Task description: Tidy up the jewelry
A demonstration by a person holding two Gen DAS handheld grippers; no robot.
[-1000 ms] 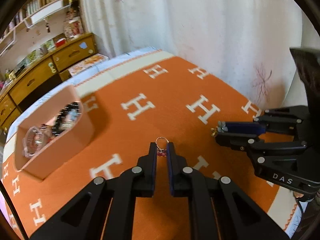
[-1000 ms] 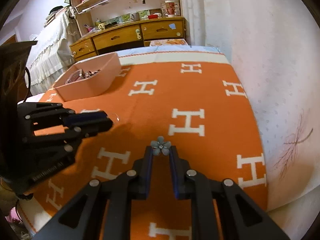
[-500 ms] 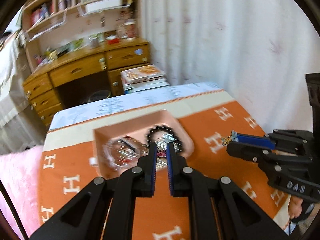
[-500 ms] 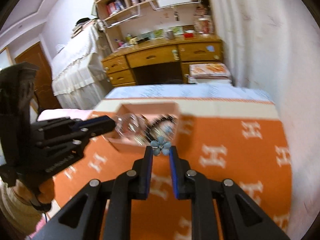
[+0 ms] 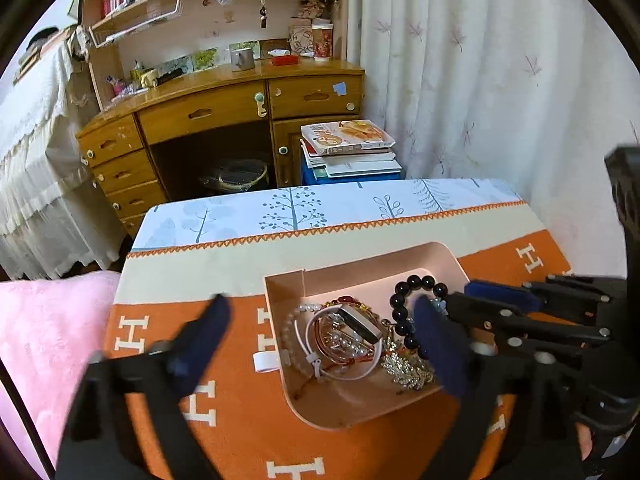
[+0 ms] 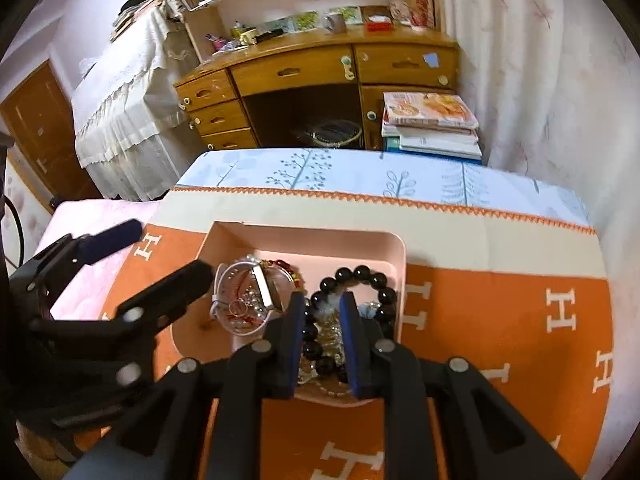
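A pink tray [image 5: 332, 412] [image 6: 320, 246] sits on the orange blanket and holds a black bead bracelet [image 5: 412, 284] [image 6: 360, 274], a white-strapped watch [image 5: 352, 326] [image 6: 260, 292], a gold chain [image 5: 404, 364] and other jewelry. My left gripper [image 5: 320, 320] is open wide above the tray, empty. My right gripper [image 6: 322, 300] is over the tray's right part with its jaws partly open; a pale blue flower piece [image 6: 326, 307] lies between them among the beads. The right gripper also shows in the left wrist view [image 5: 496, 300]. The left gripper also shows in the right wrist view [image 6: 164, 256].
The orange H-patterned blanket [image 5: 240, 432] covers the table, with a tree-print cloth [image 5: 304, 204] at its far edge. Beyond stand a wooden desk [image 5: 224, 112], stacked books [image 5: 352, 148] and a curtain [image 5: 480, 72]. A pink cover [image 5: 44, 328] lies at left.
Both grippers moved over the tray and tilted down. The left gripper opened wide and no longer holds the ring; the right jaws parted and the flower piece dropped among the jewelry.
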